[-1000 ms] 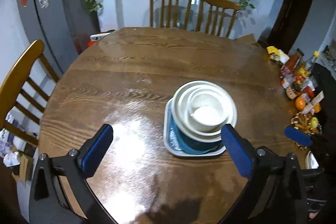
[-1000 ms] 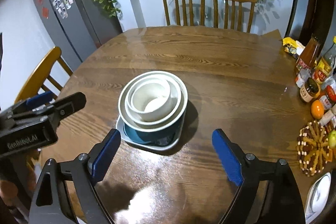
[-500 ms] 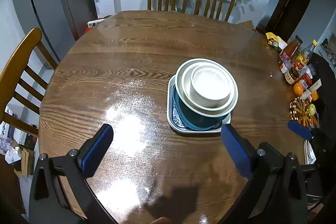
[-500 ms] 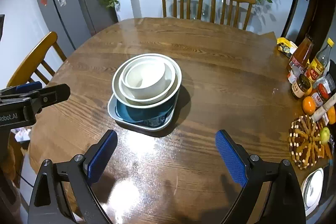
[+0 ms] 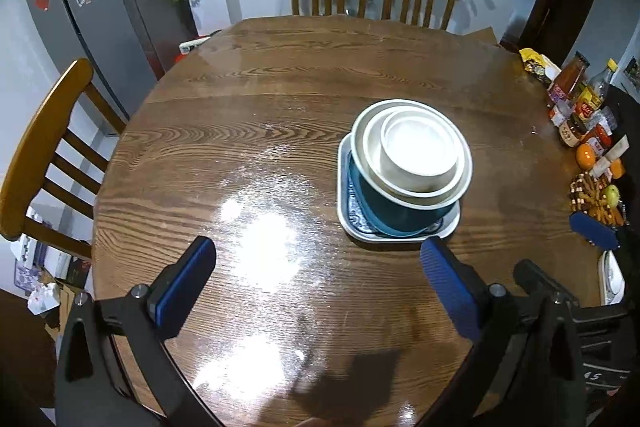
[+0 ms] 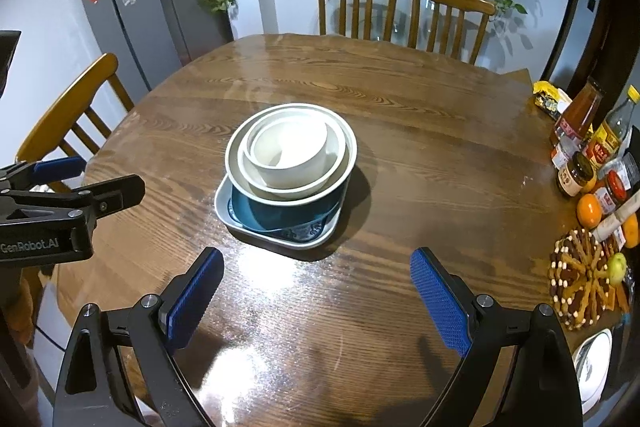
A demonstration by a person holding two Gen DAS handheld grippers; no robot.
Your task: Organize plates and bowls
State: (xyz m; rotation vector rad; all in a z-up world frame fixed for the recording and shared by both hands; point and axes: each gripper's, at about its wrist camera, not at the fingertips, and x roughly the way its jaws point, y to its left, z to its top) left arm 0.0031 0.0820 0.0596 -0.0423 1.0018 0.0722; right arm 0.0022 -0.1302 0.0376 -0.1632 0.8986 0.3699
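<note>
Nearest, the left gripper (image 5: 316, 267) and the right gripper (image 6: 316, 281) hang over the round dark-wood table (image 6: 420, 131), jaws spread wide, both empty; just beyond them the stack stands mid-table: a small white bowl (image 6: 290, 155) nested in a cream bowl (image 6: 256, 173), inside a teal-sided bowl (image 6: 280, 213), on a pale square-cornered plate (image 6: 226, 205); the stack looks finished, so best to back away high, not brushing it; bottles and jars (image 6: 580, 151), fruit and a woven trivet (image 6: 580, 285) crowd the right edge; wooden chairs (image 6: 404, 7) stand beyond.
</note>
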